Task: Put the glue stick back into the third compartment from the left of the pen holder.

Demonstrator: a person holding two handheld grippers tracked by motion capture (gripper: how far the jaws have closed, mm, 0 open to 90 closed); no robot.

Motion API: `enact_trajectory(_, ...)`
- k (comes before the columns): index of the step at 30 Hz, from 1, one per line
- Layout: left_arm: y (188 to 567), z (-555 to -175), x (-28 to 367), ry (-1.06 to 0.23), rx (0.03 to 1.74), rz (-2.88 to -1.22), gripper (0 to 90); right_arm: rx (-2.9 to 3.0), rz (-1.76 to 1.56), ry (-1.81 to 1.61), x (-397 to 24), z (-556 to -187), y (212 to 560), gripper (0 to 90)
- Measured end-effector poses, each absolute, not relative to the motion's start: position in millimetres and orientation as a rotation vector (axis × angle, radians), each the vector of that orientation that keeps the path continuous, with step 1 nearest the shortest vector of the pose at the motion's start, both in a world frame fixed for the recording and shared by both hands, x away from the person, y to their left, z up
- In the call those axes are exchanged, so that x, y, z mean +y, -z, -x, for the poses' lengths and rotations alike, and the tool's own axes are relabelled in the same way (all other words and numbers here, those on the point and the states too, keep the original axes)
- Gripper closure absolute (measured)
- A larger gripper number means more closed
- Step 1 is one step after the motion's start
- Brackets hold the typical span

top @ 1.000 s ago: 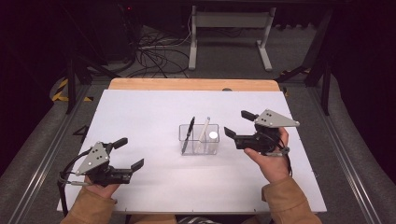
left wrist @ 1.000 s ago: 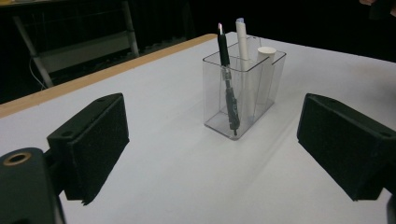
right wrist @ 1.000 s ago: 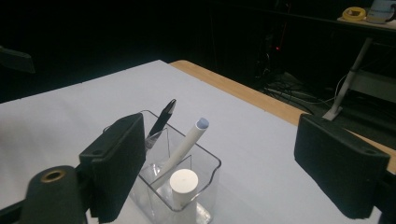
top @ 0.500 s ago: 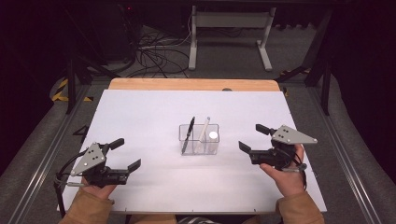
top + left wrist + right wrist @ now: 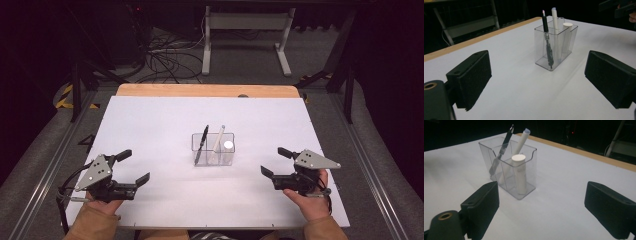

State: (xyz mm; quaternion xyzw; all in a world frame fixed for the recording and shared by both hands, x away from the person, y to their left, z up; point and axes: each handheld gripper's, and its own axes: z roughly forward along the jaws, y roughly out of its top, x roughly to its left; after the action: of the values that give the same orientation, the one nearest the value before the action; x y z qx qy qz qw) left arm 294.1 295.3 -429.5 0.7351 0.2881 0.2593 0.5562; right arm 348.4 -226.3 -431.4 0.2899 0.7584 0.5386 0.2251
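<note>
- The table [image 5: 150, 125] carried a clear holder [image 5: 213, 148] at its middle, the landmark here.
- Right gripper [image 5: 276, 162] had drawn back from the holder toward the near edge, jaws spread, empty.
- Left gripper [image 5: 133, 166] had stayed put left of the holder, jaws spread, empty.
- Inside the holder stood a black pen [image 5: 202, 144], a white pen [image 5: 217, 141] and a white tube [image 5: 228, 150]; the placing looked finished.

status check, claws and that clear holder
Left claw open, empty. Right claw open, empty. Clear holder upright mid-table, black pen and two white sticks inside. Path clear.
</note>
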Motion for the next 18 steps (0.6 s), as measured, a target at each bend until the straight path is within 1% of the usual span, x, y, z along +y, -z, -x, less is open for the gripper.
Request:
enact_trajectory(14, 440.6, -291.4, 295.6, -0.606, 0.679, -1.743, 7.1, 2.157, -0.843, -1.489, -231.6, -344.4, 469.8, 13.3)
enact_trajectory(18, 448.0, -289.7, 295.9, -0.597, 0.683, -1.737, 7.1, 2.166, -0.835, -1.479, -229.6, -341.9, 475.4, 13.3)
